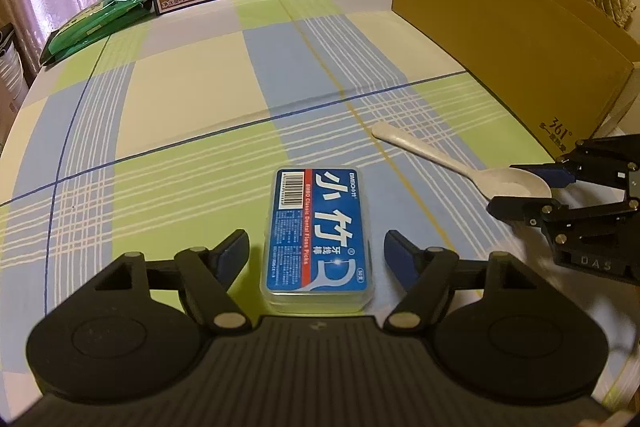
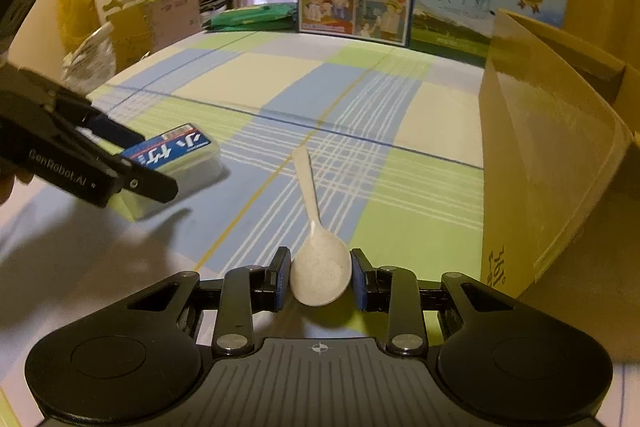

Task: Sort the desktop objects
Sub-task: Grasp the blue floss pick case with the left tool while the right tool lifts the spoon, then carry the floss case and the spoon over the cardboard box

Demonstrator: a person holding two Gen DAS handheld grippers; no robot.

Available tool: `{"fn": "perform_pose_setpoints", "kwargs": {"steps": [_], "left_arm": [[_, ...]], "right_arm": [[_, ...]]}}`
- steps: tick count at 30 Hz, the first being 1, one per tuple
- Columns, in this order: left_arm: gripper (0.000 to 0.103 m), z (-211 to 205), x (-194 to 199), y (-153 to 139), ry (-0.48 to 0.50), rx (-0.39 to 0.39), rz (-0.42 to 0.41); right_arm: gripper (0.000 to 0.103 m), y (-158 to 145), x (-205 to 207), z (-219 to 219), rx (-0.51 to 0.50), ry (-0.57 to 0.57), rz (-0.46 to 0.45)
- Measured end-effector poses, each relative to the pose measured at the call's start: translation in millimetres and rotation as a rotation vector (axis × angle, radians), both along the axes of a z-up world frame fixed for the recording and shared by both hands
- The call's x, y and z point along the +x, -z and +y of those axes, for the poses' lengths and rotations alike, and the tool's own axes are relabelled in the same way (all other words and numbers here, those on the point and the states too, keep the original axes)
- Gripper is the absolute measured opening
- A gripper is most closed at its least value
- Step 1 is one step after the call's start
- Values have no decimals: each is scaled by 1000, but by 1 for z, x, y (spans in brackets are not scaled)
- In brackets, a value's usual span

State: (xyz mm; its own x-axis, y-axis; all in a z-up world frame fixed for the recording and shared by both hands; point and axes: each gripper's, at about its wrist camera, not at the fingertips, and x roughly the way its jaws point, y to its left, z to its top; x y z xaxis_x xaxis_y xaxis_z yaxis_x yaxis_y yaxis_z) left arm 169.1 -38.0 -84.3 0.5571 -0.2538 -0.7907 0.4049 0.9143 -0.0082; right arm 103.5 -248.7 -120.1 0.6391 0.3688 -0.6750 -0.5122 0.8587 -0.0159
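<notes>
The checked tablecloth [image 1: 192,99] spreads out ahead of both my claws, and off to my right stands the open cardboard box [image 1: 512,39], the likely place for what I pick up — though that is my guess. Straight ahead of my left claw [image 1: 316,251] lies the dental floss box [image 1: 318,233], flat on the cloth, its long axis running directly away from me along the fingers; the fingers are spread wide, one on each long side with a clear gap, so nothing is gripped yet. My right claw [image 2: 320,277] sits lower and nearer the cardboard box, its pads close on either side of the bowl of the white spoon [image 2: 320,267] — touching or just short of it, I cannot tell. The spoon's handle points away from me, tilting slightly left. Each claw has its own object, so I need only close and lift.
</notes>
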Motion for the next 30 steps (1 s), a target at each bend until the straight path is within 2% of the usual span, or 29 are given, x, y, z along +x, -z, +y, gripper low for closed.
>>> {"fn": "perform_pose_setpoints", "kwargs": {"steps": [5, 10, 13, 15, 30], "left_arm": [[72, 0, 0, 0, 1, -8, 0], [72, 0, 1, 1, 12, -12, -1], [72, 0, 1, 1, 12, -13, 0], [72, 0, 1, 1, 11, -11, -3], [72, -2, 5, 1, 15, -22, -8]], "right_arm": [[36, 3, -1, 3, -42, -27, -34], [38, 4, 1, 0, -27, -28, -28], [38, 4, 2, -2, -12, -24, -21], [30, 3, 1, -2, -8, -22, -19], [30, -8, -9, -4, 46, 22, -2]]}}
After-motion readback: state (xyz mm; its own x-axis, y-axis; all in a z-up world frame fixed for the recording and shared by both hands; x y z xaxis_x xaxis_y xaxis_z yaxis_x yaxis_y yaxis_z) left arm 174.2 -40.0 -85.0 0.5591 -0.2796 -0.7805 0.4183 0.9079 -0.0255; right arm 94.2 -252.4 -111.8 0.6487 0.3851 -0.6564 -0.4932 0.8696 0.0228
